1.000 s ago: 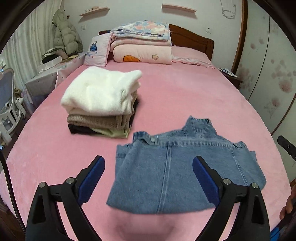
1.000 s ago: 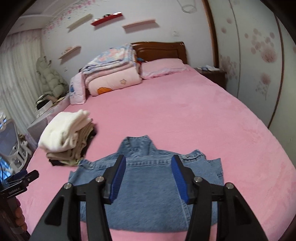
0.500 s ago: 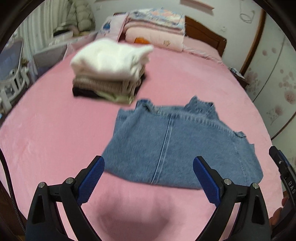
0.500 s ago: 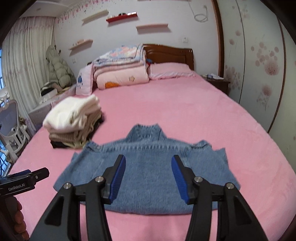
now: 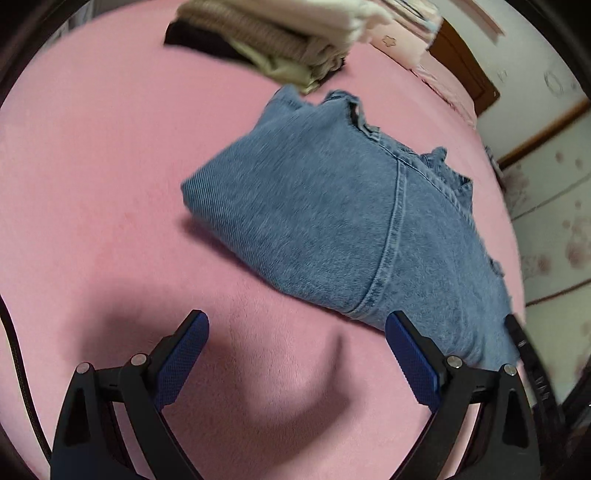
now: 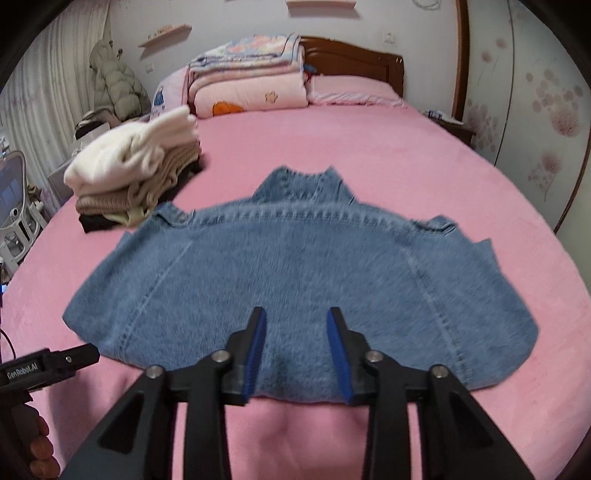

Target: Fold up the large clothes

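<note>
A blue denim jacket (image 6: 295, 266) lies partly folded, back up, collar away from me, on the pink bed (image 6: 369, 147). It also shows in the left wrist view (image 5: 351, 229). My left gripper (image 5: 295, 339) is open wide and empty, low over the bed just before the jacket's near left edge. My right gripper (image 6: 297, 328) is open and empty, hovering over the jacket's near hem at the middle. The left gripper's body (image 6: 48, 363) shows at the left edge of the right wrist view.
A stack of folded clothes (image 6: 136, 166), white on top, sits on the bed left of the jacket, also in the left wrist view (image 5: 280, 33). Folded quilts (image 6: 251, 77) and a pillow lie at the headboard. A chair (image 6: 14, 206) stands left of the bed.
Both grippers moved forward and down toward the jacket. The left one tilted and dropped close to the jacket's left edge. The jacket has not moved.
</note>
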Demonstrator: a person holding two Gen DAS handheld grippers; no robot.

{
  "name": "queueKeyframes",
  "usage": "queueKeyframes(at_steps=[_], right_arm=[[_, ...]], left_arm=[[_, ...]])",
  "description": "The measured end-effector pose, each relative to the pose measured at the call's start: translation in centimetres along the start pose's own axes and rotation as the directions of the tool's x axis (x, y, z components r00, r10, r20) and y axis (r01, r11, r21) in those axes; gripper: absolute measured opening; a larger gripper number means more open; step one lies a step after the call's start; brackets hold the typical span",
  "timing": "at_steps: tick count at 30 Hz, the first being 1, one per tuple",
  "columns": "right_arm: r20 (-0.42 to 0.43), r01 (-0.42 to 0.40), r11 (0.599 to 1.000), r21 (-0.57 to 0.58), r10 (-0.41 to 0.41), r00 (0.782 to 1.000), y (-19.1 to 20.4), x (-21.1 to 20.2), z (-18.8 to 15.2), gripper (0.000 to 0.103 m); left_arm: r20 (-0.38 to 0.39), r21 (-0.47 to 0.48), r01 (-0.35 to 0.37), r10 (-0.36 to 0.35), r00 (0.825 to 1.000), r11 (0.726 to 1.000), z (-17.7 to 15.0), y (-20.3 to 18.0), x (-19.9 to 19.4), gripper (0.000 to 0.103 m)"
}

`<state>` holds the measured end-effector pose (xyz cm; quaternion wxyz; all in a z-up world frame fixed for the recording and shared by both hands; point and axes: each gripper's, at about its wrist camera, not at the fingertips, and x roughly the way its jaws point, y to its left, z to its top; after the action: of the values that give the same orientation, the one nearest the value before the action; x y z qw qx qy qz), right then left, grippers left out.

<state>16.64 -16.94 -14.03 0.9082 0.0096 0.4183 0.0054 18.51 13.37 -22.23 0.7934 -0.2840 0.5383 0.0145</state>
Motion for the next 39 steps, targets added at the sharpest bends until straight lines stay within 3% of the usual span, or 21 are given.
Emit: queueKeyframes(at_steps=[6,19,25,28,30,31,34,36,39], right_arm=[[-0.010,-0.028,0.999,0.022,0.028,1.000,0.2,1.2,-0.6,0.027],[-0.021,-0.056,0.997,0.045,0.057,0.998,0.2,2.4,-1.3,0.024],[-0.024,-0.075,0.995,0.070,0.077,0.997,-0.2,2.5,-1.1,0.024],[-0.012,-0.077,0.995,0.068,0.078,0.997,-0.2,2.4,-0.8,0.024],[-0.006,-0.075,0.995,0.064,0.076,0.997,-0.2,2.3,-0.6,0.024],[-0.005,-0.075,0.995,0.063,0.075,0.997,-0.2,2.3,-0.5,0.023],[0.001,-0.077,0.995,0.062,0.078,0.997,-0.3,2.5,-0.1,0.020],[-0.001,-0.076,0.995,0.059,0.076,0.997,-0.4,2.8,0.1,0.020],[-0.008,-0.076,0.996,0.049,0.076,0.997,-0.3,3.5,0.5,0.018]], left_arm=[[0.051,-0.071,0.092,-0.089,0.995,0.993,0.1,1.8,1.2,0.096],[0.115,0.018,0.151,-0.152,0.982,0.988,2.9,0.3,3.4,0.096],[0.149,0.000,0.190,-0.188,0.971,0.982,4.2,-0.1,4.4,0.096],[0.163,0.003,0.177,-0.175,0.971,0.984,5.0,-0.7,4.9,0.086],[0.170,-0.007,0.151,-0.147,0.974,0.989,5.7,-1.0,5.4,0.071],[0.170,-0.016,0.148,-0.143,0.975,0.989,5.9,-0.9,5.5,0.068],[0.179,-0.046,0.167,-0.156,0.971,0.985,6.5,-0.5,5.8,0.051],[0.178,-0.047,0.168,-0.157,0.971,0.985,6.7,-0.3,5.8,0.032],[0.196,-0.024,0.204,-0.195,0.961,0.979,6.7,-0.6,4.8,0.022]])
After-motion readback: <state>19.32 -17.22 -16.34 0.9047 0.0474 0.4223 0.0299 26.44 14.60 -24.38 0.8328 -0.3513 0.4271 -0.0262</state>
